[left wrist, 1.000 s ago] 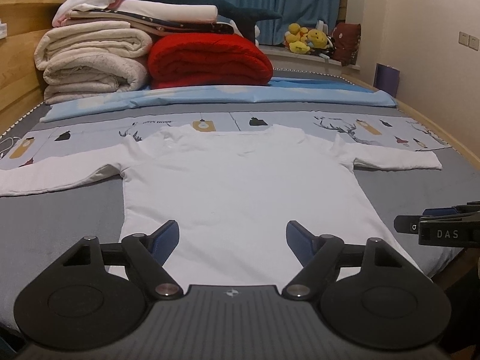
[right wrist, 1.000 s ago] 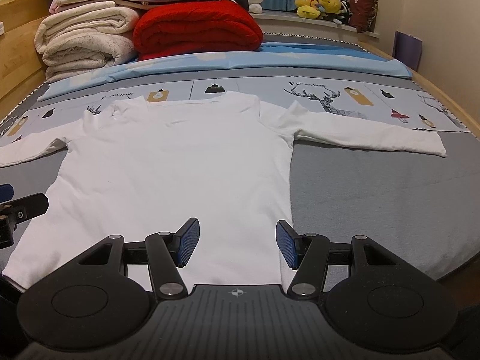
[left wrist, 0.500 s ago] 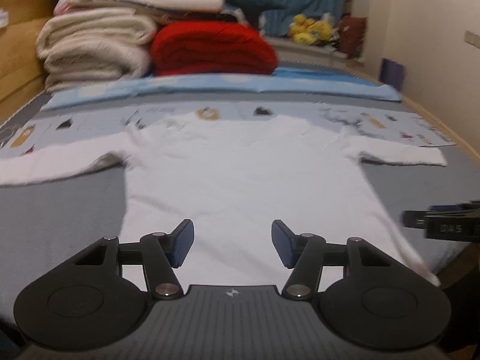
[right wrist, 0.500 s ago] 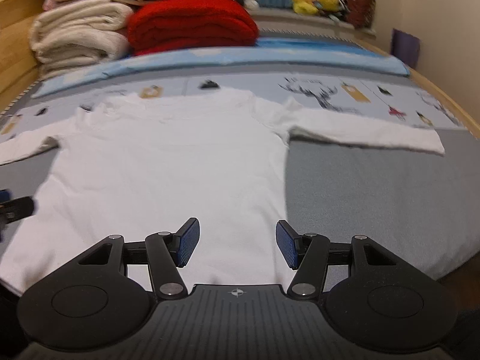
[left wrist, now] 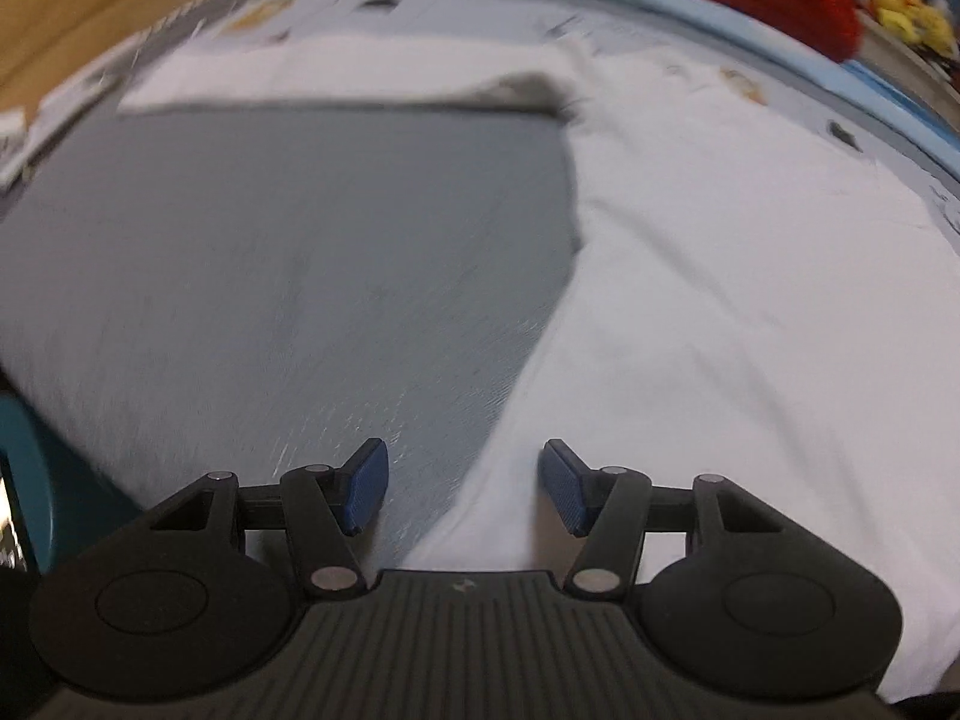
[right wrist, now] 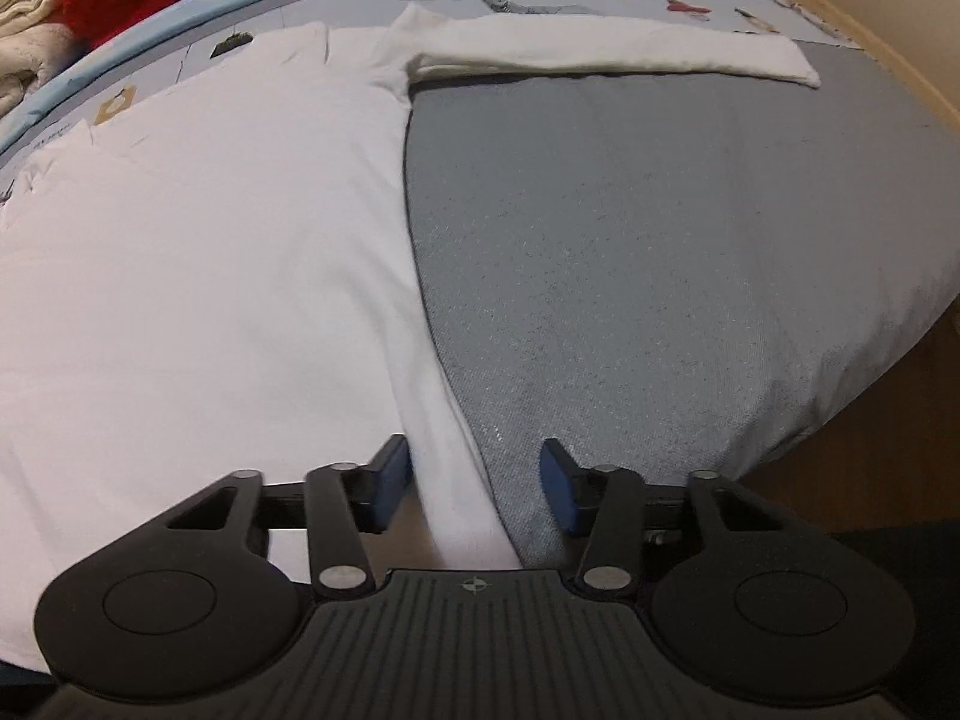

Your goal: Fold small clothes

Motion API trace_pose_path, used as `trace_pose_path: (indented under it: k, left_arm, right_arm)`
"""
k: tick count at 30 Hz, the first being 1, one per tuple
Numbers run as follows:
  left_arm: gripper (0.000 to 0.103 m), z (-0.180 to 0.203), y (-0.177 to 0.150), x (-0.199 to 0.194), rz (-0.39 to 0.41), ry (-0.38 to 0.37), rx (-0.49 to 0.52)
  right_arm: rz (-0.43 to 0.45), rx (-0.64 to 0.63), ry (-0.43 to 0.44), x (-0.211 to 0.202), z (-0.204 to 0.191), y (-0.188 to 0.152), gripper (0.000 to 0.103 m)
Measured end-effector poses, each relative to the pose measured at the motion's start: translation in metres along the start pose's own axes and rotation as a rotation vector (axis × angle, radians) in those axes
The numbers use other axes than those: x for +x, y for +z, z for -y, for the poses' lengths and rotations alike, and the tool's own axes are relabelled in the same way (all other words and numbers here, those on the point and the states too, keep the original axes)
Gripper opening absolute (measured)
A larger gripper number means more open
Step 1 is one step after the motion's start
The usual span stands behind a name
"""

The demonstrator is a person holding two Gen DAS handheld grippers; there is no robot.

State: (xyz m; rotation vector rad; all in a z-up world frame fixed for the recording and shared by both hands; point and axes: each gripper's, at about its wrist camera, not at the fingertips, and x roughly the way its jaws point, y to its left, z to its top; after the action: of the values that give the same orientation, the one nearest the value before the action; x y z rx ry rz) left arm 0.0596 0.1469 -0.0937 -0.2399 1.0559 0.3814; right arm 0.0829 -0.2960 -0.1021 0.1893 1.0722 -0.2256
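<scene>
1. Left gripper (left wrist: 462, 495): we point it steeply down at the left bottom corner of the white shirt (left wrist: 750, 312). Its jaws stand about half open with nothing gripped. The shirt's side edge runs up between the two blue pads; the left pad is over bare grey bedcover (left wrist: 288, 276), the right pad over cloth. The view is blurred, so we cannot tell whether the tips touch the fabric.

2. Shirt position: it lies flat, front up, spread on the bedcover, hem towards us, both long sleeves out sideways. The left sleeve (left wrist: 336, 81) runs along the far edge of the grey area; the right sleeve (right wrist: 612, 51) does likewise on the other side.

3. Right gripper (right wrist: 474, 483): its jaws are closing around the right bottom corner. A raised ridge of the side seam sits between the pads; the left pad looks to be against it, the right pad is apart from it, so we judge no grip yet.

4. Doing the step well: we should take both layers at each corner, pinch just inside the hem, and close both sides fully before lifting.

5. We should then lift both corners together and level, so the fold line stays straight and the sleeves do not drag askew.
</scene>
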Motion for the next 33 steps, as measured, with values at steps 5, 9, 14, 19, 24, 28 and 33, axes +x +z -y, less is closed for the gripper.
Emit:
trace_pose_path:
  k: [5,9,14,19,24,28,33]
  left_arm:
    - [0.008,0.001,-0.005,-0.011,-0.002,-0.064,0.029]
    - [0.006,0.005,-0.013,-0.023,-0.017,-0.116,0.049]
    - [0.007,0.007,-0.018,-0.029,-0.057,-0.134,0.066]
    - [0.008,0.014,-0.016,-0.053,0.033,-0.035,0.143]
    - [0.012,0.038,-0.02,-0.065,0.118,-0.116,0.245]
    - [0.019,0.041,-0.027,-0.036,-0.058,-0.134,0.221]
    - [0.051,0.049,-0.02,-0.07,0.086,-0.168,0.257]
  right_arm:
    - [0.011,-0.031,0.046,-0.004,-0.004,0.001,0.003]
    - [0.029,0.011,0.004,-0.003,0.013,0.014,0.003]
    - [0.027,0.022,-0.048,0.002,0.027,0.021,0.004]
    - [0.049,0.024,-0.004,-0.012,0.022,0.018,0.031]
    - [0.042,-0.026,0.03,-0.009,0.014,0.016,0.045]
    - [-0.016,-0.051,-0.025,-0.002,0.013,0.01,0.045]
    - [0.195,-0.022,0.053,-0.05,0.011,0.021,0.045]
